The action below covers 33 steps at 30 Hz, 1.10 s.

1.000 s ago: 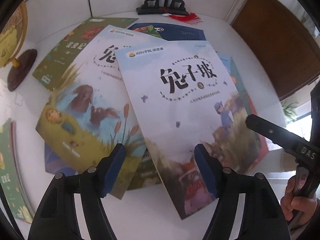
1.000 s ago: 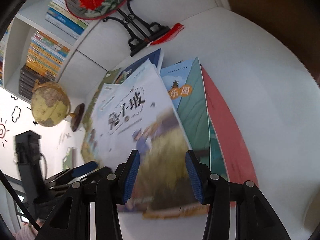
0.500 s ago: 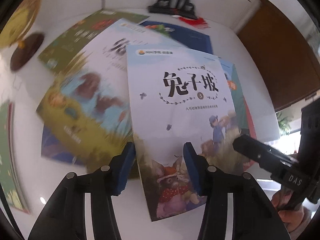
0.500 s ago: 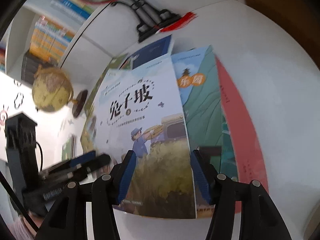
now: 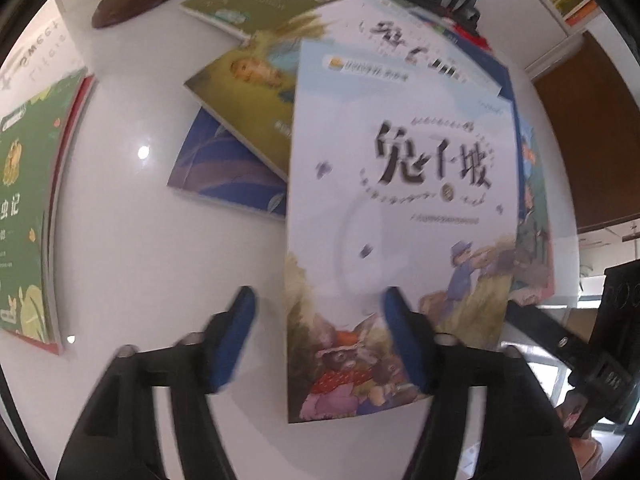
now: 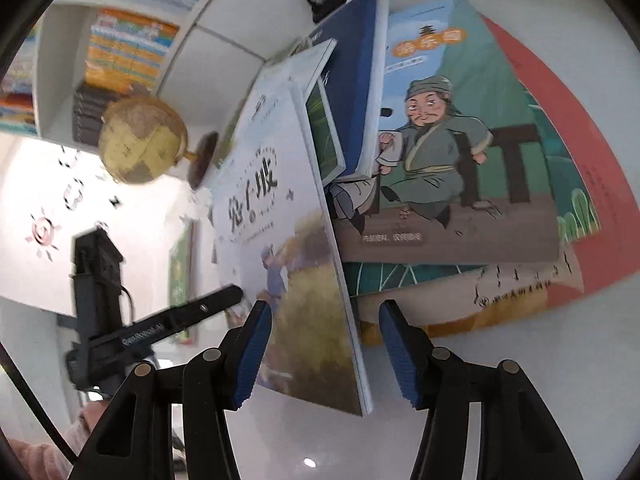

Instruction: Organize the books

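Here, my right gripper (image 6: 325, 354) stands with its blue-padded jaws spread wide, and the lower corner of the pale-blue paperback with black brush-lettered title (image 6: 296, 248) sits between them, tilted up on its edge. I cannot tell whether either pad actually touches it. My left gripper (image 5: 316, 344) is likewise parted wide; its right pad overlaps the bottom of that same paperback (image 5: 400, 216), its left pad hangs over bare white tabletop (image 5: 132, 240), and contact there is unclear too, with blur across the view.

Just beyond the tilted paperback, in the right wrist view, a dark-blue book (image 6: 352, 80) lies partly across a teal-green book showing a seated old man (image 6: 460, 152), which rests on a red-covered book (image 6: 592, 152).

In the left wrist view, a yellow-green illustrated book (image 5: 248, 92) overlaps a blue-purple book (image 5: 224, 168); a dark-green book (image 5: 276, 0) lies farther back. A green book on a red one (image 5: 24, 208) sits well apart at the left edge.

A tan globe on a brown base (image 6: 142, 140) stands before the bookshelf (image 6: 124, 44).
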### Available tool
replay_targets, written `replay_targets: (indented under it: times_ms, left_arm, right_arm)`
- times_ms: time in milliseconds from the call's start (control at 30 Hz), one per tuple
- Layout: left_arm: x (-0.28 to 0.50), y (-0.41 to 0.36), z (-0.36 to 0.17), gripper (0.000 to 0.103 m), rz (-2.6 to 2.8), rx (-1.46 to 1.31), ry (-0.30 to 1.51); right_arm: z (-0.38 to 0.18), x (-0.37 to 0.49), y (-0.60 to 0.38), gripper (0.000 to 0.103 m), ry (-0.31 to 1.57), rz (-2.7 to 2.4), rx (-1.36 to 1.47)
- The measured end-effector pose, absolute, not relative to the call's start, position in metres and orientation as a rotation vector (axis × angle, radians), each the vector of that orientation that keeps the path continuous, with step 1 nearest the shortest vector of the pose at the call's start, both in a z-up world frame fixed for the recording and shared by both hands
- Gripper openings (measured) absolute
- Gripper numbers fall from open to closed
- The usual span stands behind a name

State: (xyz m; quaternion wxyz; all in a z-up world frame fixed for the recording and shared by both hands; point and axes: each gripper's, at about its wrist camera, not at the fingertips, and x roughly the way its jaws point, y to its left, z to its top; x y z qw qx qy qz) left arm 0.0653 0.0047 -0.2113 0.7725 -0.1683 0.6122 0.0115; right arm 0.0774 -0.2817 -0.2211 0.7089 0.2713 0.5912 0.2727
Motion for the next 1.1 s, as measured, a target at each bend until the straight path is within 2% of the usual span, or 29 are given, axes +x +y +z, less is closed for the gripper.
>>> replay_targets:
  times_ms: [100,167,233,300,433,533,600,667,700,833,900,1100]
  left_arm:
    - [0.062,0.006,-0.212,0.076,0.015,-0.382,1.300]
    - [0.055,0.007,-0.213,0.082,-0.008,-0.379,1.285]
    - [0.058,0.002,-0.212,0.088,-0.028,-0.358,1.270]
    - [0.061,-0.003,-0.211,0.088,-0.054,-0.340,1.261]
    - [0.059,-0.011,-0.205,0.056,-0.070,-0.319,1.257]
    - [0.054,-0.001,-0.204,0.051,-0.059,-0.344,1.246]
    - [0.051,0.007,-0.201,0.048,-0.037,-0.342,1.247]
    - [0.054,0.015,-0.200,0.038,-0.042,-0.357,1.254]
    - [0.053,0.017,-0.199,0.034,-0.048,-0.374,1.260]
    - [0.045,0.020,-0.189,0.027,-0.065,-0.349,1.227]
    - [0.044,0.016,-0.183,0.026,-0.062,-0.300,1.220]
    - [0.045,0.024,-0.178,0.025,-0.102,-0.350,1.218]
  right_arm:
    - [-0.226,0.078,-0.283,0.054,1.296,0.621,0.643]
    - [-0.226,0.080,-0.280,0.059,1.276,0.646,0.643]
    - [-0.227,0.080,-0.279,0.059,1.261,0.661,0.656]
    - [-0.229,0.079,-0.282,0.059,1.248,0.668,0.678]
    - [-0.232,0.076,-0.284,0.061,1.278,0.682,0.747]
    - [-0.223,0.067,-0.277,0.058,1.279,0.685,0.671]
    - [-0.217,0.058,-0.274,0.042,1.251,0.714,0.629]
    - [-0.215,0.051,-0.275,0.031,1.239,0.760,0.680]
    - [-0.213,0.048,-0.275,0.030,1.228,0.780,0.709]
    - [-0.212,0.044,-0.253,0.027,1.259,0.781,0.612]
    - [-0.213,0.043,-0.238,0.018,1.277,0.778,0.546]
    - [-0.201,0.041,-0.219,0.018,1.256,0.694,0.437]
